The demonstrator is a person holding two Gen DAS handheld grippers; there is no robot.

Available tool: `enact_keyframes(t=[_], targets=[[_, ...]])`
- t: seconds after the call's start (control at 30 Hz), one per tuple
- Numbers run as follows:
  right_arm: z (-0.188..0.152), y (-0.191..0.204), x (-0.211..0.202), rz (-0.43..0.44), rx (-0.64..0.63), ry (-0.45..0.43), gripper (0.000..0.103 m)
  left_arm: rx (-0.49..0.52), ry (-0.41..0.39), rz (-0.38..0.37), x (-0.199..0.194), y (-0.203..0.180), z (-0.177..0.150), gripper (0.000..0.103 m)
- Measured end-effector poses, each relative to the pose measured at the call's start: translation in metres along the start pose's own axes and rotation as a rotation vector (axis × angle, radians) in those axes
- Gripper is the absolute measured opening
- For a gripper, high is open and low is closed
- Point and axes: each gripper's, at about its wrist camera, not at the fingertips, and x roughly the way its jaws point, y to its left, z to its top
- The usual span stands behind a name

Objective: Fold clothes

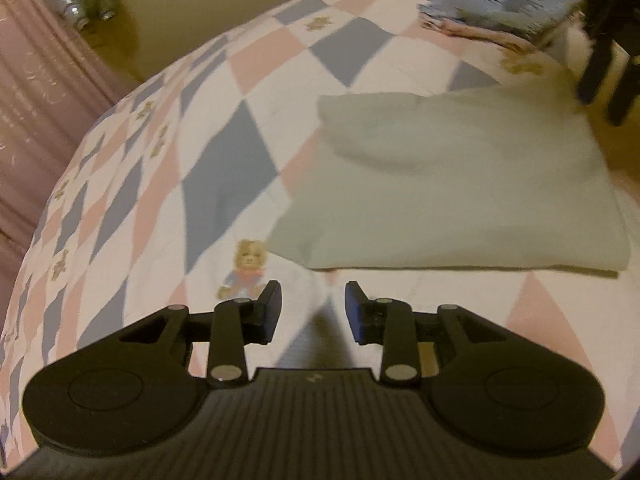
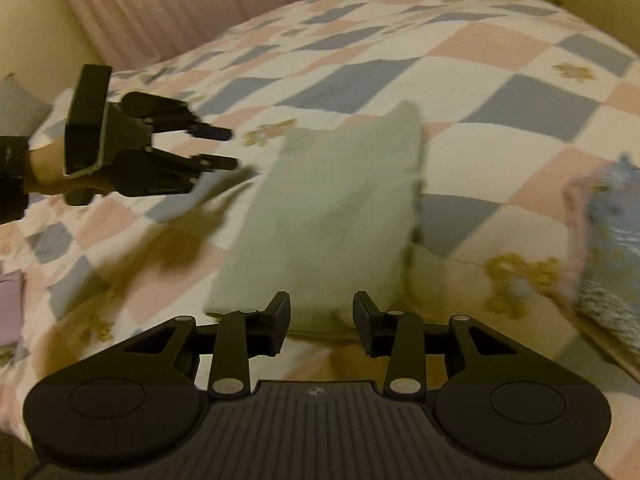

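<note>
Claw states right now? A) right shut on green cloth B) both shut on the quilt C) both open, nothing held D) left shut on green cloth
C: the left claw and right claw both show a clear gap, and the folded green cloth lies free on the quilt.

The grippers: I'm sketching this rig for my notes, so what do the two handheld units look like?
Both are matte black. Each gripper, left and right, has two flat rectangular fingers on linkage bars with silver pivot pins, two round discs either side, and a ribbed central panel bearing a small pale logo. From the right wrist view, the left unit shows a boxy black-and-silver block behind it. No cables visible.
</note>
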Motion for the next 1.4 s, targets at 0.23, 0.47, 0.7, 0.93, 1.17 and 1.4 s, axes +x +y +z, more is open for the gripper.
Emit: enact_keyframes(t=[0.23, 0.47, 0.7, 0.93, 1.17, 1.4], targets=[[-0.008, -0.043, -0.009, -0.033, 0.251, -0.051, 0.028, 0.007, -0.055, -0.074, -0.016, -0.035, 0.031, 0.032], [-0.018, -0.073, -0.001, -0.022, 0.513, -0.063, 0.050, -0.003, -0.076, -0.166, -0.026, -0.083, 0.063, 0.038], [-0.015, -0.059, 0.016, -0.039, 0.549, -0.092, 0.034, -0.003, -0.039, -0.182, -0.029, -0.109, 0.053, 0.038], [-0.029, -0.071, 0.012, -0.029, 0.624, -0.111, 0.007, 0.020, -0.039, -0.128, -0.035, -0.087, 0.049, 0.038], [-0.043, -0.084, 0.008, -0.018, 0.703, -0.130, 0.026, 0.213, -0.042, 0.004, -0.019, -0.057, 0.028, 0.050], [-0.038, -0.029, -0.012, -0.092, 0.353, -0.108, 0.043, 0.707, -0.124, 0.105, 0.021, -0.047, -0.015, 0.050]])
